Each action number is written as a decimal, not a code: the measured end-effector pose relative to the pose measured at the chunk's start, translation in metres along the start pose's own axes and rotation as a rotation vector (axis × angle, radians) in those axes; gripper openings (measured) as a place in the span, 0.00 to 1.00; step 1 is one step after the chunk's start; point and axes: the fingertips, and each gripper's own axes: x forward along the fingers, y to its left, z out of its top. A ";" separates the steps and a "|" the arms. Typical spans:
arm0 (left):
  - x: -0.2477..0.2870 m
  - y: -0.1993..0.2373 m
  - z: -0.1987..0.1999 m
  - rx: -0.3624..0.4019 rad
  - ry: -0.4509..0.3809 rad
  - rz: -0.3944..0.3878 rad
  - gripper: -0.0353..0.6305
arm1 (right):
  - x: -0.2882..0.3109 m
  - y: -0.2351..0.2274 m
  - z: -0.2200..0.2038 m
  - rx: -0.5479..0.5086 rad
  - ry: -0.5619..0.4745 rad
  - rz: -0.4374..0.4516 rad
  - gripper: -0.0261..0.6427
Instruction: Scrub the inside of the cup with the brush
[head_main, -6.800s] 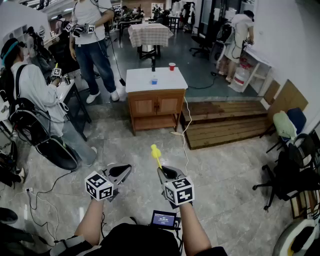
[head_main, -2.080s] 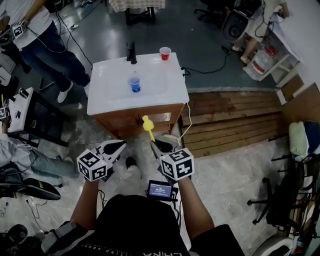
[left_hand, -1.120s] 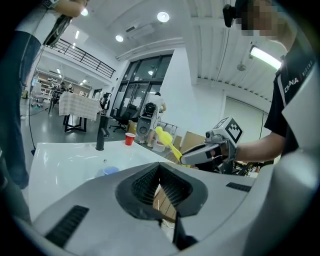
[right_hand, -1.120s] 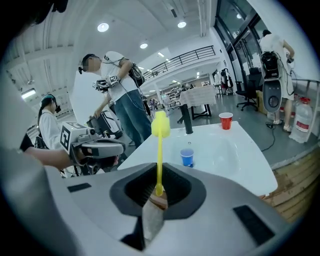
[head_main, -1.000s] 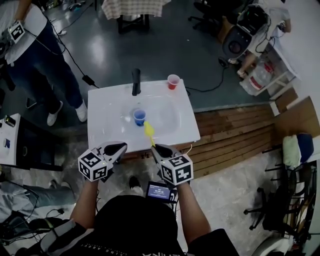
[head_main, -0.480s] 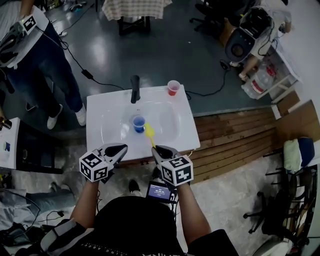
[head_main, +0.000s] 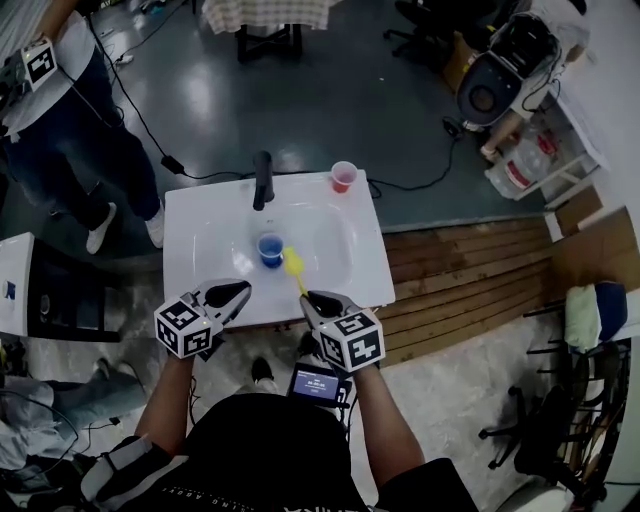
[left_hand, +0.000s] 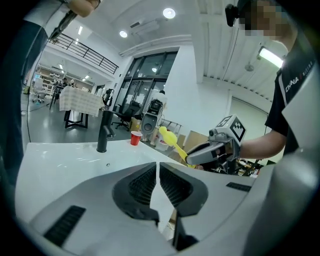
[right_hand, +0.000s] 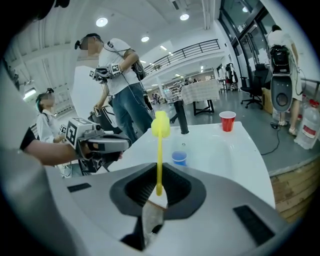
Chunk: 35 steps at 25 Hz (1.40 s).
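Cup stands mid-sink, near the faucet. My right gripper pinches the brush; my left gripper is pressed together, empty. Both have advanced over the sink's near edge.

blue cup 1 | red cup 1 | brush 1 | faucet 1 | sink 1

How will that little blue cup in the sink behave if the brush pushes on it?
The blue cup looks small and plastic, so probably light; a push from the brush may tip it. It stands unheld on the smooth white sink, so it would likely slide.
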 end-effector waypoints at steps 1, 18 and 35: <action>0.003 0.005 -0.001 0.005 0.013 0.007 0.06 | 0.002 -0.003 0.001 -0.008 0.007 0.004 0.10; 0.089 0.091 -0.040 -0.015 0.177 0.104 0.31 | 0.058 -0.068 0.011 -0.108 0.154 0.083 0.10; 0.138 0.139 -0.081 -0.011 0.310 0.250 0.62 | 0.092 -0.098 0.019 -0.117 0.204 0.169 0.10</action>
